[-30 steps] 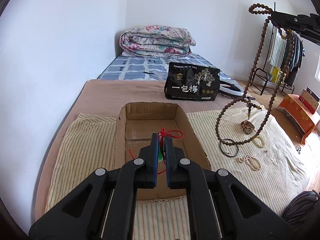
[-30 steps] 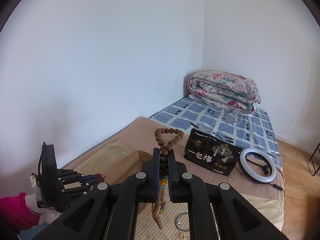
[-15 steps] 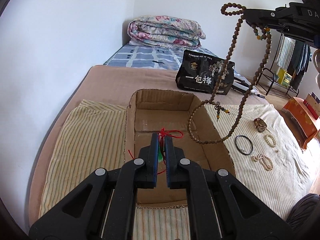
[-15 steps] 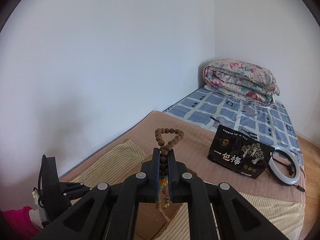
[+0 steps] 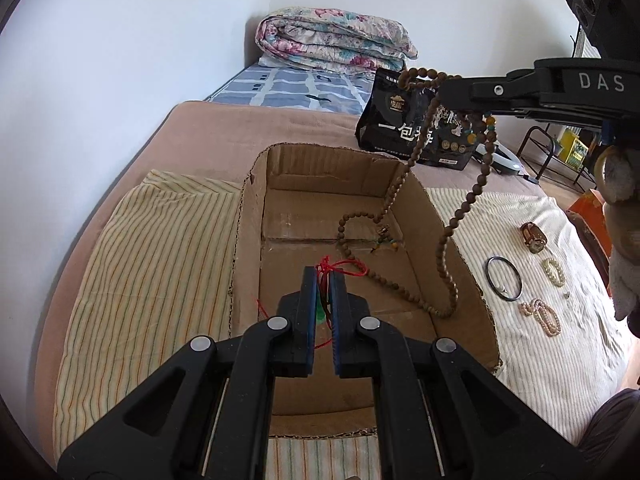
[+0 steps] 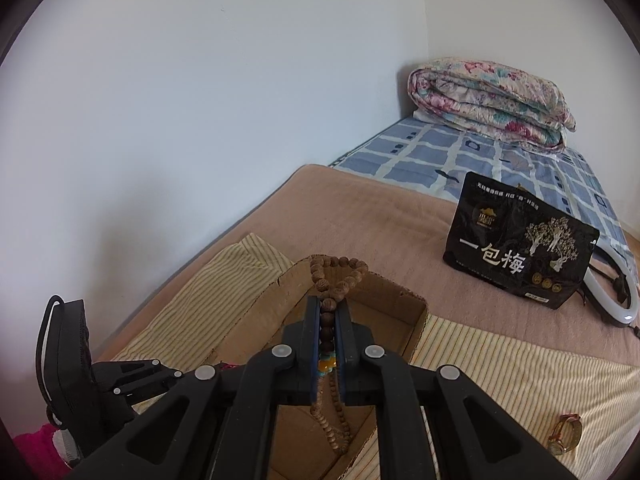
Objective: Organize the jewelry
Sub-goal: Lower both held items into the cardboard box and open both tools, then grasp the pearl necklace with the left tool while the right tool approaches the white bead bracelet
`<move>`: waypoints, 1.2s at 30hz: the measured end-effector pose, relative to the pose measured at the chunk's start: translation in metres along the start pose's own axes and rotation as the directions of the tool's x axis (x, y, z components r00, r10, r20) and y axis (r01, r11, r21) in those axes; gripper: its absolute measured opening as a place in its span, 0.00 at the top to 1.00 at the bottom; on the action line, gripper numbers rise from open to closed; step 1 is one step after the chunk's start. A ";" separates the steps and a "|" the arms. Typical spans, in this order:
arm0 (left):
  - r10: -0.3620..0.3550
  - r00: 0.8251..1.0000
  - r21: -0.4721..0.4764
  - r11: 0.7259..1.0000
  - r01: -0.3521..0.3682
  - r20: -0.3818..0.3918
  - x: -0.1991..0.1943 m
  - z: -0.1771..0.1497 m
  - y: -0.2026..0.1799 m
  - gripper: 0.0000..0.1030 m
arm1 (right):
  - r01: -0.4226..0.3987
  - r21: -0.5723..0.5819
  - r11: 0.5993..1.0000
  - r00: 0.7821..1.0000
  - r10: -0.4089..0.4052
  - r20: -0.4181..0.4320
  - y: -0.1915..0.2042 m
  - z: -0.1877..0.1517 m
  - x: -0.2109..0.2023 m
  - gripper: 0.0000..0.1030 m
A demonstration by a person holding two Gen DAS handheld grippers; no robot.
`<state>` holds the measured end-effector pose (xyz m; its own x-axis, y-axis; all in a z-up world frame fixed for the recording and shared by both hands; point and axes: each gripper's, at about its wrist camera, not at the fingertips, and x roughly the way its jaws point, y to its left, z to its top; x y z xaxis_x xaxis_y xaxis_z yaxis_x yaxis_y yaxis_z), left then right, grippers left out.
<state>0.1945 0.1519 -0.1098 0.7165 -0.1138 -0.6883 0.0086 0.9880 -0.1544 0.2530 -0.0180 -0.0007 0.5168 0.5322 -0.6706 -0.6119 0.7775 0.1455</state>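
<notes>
An open cardboard box [image 5: 448, 256] [image 6: 416, 320] lies on the striped cloth. My left gripper [image 5: 323, 274] is shut on a red cord necklace [image 5: 340, 268] with a green piece, held over the box's near half. My right gripper [image 6: 328, 304] [image 5: 442, 90] is shut on a long brown bead strand [image 6: 338, 270]. In the left wrist view that bead strand [image 5: 448, 232] hangs from the upper right down into the box, its lower loop lying on the box floor.
On the cloth right of the box lie a black bangle [image 5: 504, 279], two pearl bracelets [image 5: 541, 316], and a watch [image 5: 533, 237] [image 6: 565, 434]. A black snack bag [image 5: 416, 128] [image 6: 520, 240], a ring light [image 6: 616, 300] and a folded quilt [image 6: 492, 104] lie farther back.
The right gripper has swung left and down, carrying the bead strand from over the cloth to over the box, where its lower loop now rests inside. The left gripper has sunk slightly toward the box.
</notes>
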 end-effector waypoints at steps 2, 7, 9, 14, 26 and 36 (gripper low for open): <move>0.001 1.000 0.006 1.000 -0.001 -0.005 0.002 -0.001 -0.001 0.96 | -0.002 0.001 1.000 1.000 0.002 -0.021 -0.001 -0.005 0.007 0.96; 0.010 1.000 0.003 1.000 -0.010 -0.015 0.004 -0.002 -0.002 0.96 | 0.010 0.001 1.000 0.999 -0.010 -0.048 -0.003 -0.013 0.018 0.71; 0.012 1.000 -0.002 1.000 -0.012 -0.019 0.005 -0.002 -0.001 0.88 | 0.019 0.000 1.000 0.999 -0.019 -0.046 -0.003 -0.013 0.018 0.62; 0.012 1.000 -0.003 1.000 -0.012 -0.001 -0.003 -0.003 -0.002 0.68 | 0.041 -0.001 0.999 0.999 -0.041 -0.021 -0.004 -0.017 0.006 0.40; 0.017 0.999 0.003 1.000 -0.018 0.039 -0.031 -0.003 -0.013 0.68 | 0.115 0.011 0.993 0.992 -0.115 0.045 -0.015 -0.025 -0.046 0.13; -0.014 0.998 0.045 0.999 0.011 0.065 -0.055 0.001 -0.049 0.68 | 0.201 -0.027 0.979 0.976 -0.198 0.092 -0.029 -0.046 -0.107 0.00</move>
<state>0.1556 0.1101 -0.0641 0.7602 -0.1206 -0.6384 0.0480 0.9904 -0.1300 0.1877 -0.1128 0.0334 0.6802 0.3962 -0.6167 -0.5113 0.8593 -0.0119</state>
